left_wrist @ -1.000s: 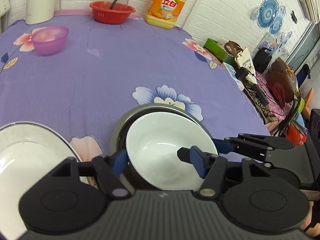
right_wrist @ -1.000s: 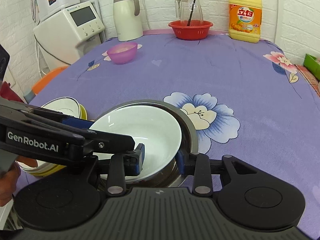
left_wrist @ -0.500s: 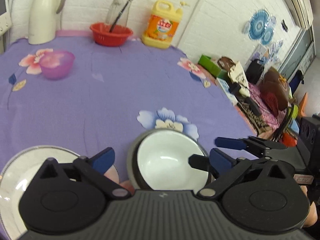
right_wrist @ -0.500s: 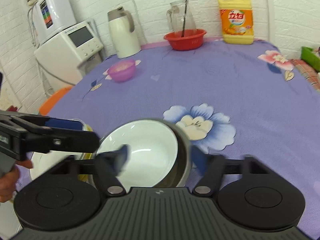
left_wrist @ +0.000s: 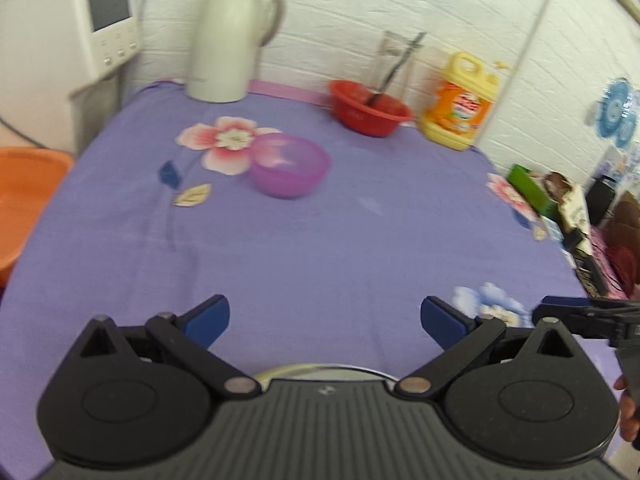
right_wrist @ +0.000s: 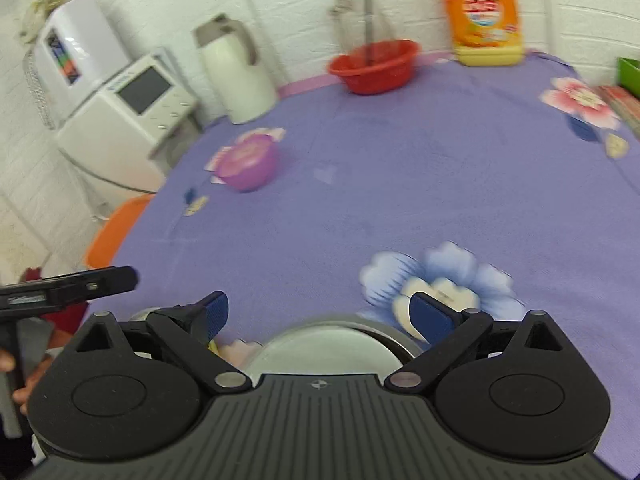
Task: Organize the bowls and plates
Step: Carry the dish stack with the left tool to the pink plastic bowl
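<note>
Both grippers have drawn back and up from the white bowl [right_wrist: 320, 346] since the earlier frames, so it now shows only as a sliver at the near edge of each view. It sits inside the steel bowl [right_wrist: 394, 334], whose rim curves around it on the purple tablecloth [left_wrist: 320, 240].

Left gripper [left_wrist: 325, 320]: jaws have just been opening and now stand spread wide, with nothing between the blue pads [left_wrist: 208, 320], only bare cloth.

Right gripper [right_wrist: 316, 314]: jaws have just been opening and are likewise at full spread and hold nothing; the white bowl lies just below and between them, not touched.

Far field, left to right in the left wrist view: white appliance [left_wrist: 80, 20], thermos jug [left_wrist: 226, 36], purple bowl [left_wrist: 290, 164] resting upright beside a pink printed flower, red basin [left_wrist: 370, 108], yellow detergent bottle [left_wrist: 460, 102]. The purple bowl stands well apart from both grippers, toward the far left of the table. Both views are motion-blurred.
</note>
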Motion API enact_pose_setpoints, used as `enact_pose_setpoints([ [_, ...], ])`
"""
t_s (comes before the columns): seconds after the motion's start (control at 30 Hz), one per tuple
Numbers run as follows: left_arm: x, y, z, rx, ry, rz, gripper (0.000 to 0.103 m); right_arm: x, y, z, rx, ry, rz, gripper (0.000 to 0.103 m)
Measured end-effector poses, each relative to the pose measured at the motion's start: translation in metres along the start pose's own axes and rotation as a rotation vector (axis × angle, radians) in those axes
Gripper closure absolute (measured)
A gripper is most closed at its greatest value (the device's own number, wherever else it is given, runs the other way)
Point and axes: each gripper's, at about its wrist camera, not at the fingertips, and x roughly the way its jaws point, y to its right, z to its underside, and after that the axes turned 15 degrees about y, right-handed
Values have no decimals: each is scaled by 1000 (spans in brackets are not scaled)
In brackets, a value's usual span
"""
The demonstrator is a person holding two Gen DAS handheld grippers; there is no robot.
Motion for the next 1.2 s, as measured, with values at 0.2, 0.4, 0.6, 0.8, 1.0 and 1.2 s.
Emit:
enact_pose_setpoints([
  [0.2, 42, -45, -24, -57, 33, -63, 2, 61, -41, -23, -290, -4, -29, 0],
  [0.4, 117, -65, -61, -106, 34, -90, 2, 150, -66, -47, -402, -56, -79, 0],
  [0.6, 188, -62, -73, 23, 43, -62, 2, 229, -78, -42, -604, -119, -73, 0],
  [0.8, 221, -65, -72, 75, 40, -18, 2, 257, -62, -37, -595, -119, -159, 0],
  [1.0, 238, -70, -67, 99, 23, 9, 13, 263, -55, -37, -535, -77, -222, 0],
  [1.2, 249, -67, -70, 135, 42, 25, 21, 272, -63, -40, -537, -71, -225, 0],
])
